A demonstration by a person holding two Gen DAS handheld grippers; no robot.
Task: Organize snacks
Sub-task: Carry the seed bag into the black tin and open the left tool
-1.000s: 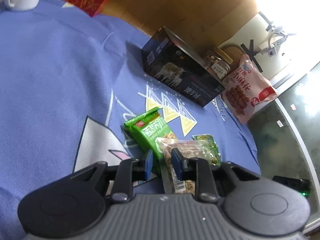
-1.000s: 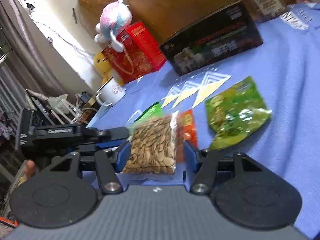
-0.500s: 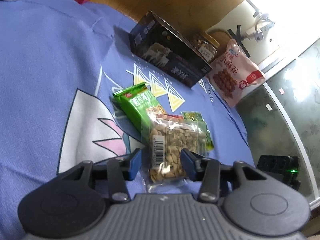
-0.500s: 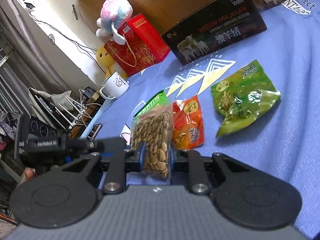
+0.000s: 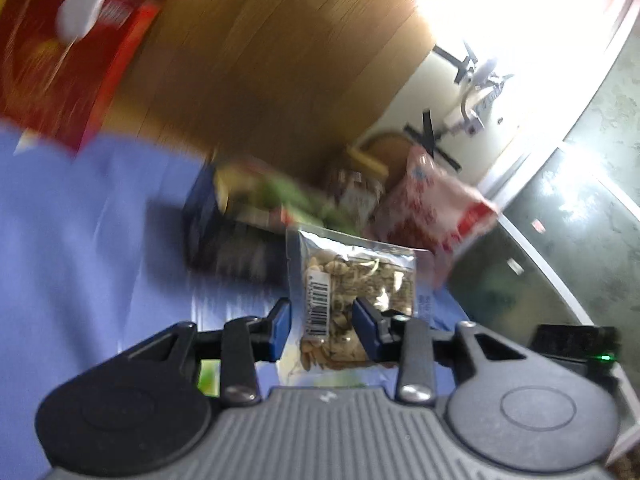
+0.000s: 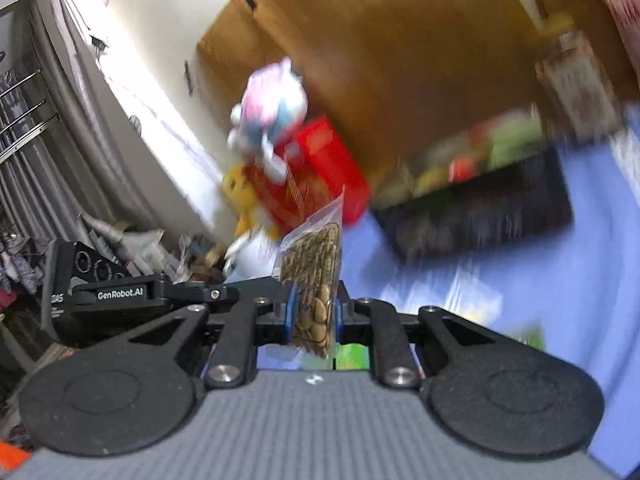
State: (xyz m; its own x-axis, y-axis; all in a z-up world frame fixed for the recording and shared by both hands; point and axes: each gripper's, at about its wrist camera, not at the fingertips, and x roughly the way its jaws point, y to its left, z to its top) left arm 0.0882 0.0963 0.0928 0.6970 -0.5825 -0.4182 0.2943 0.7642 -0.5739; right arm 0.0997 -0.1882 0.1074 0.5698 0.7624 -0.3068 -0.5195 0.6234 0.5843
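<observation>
My right gripper (image 6: 313, 312) is shut on a clear packet of seeds (image 6: 314, 272) and holds it upright above the blue cloth. The same packet (image 5: 352, 280) shows in the left wrist view, standing between the blue pads of my left gripper (image 5: 322, 330), whose jaws stand apart on either side of it. The dark open box (image 5: 236, 240) lies ahead with several snack packs in it; it also shows in the right wrist view (image 6: 476, 212). Both views are blurred by motion.
A pink-and-white snack bag (image 5: 432, 204) and a jar (image 5: 356, 188) stand behind the box. A red gift box (image 6: 316, 176) with a plush toy (image 6: 272, 108) is at the far left. Green packets (image 6: 532, 334) lie on the blue cloth (image 5: 92, 240).
The right gripper closed on the seed packet and lifted it off the cloth. Both grippers tilted up toward the dark box. The left gripper's jaws opened and stay wide.
</observation>
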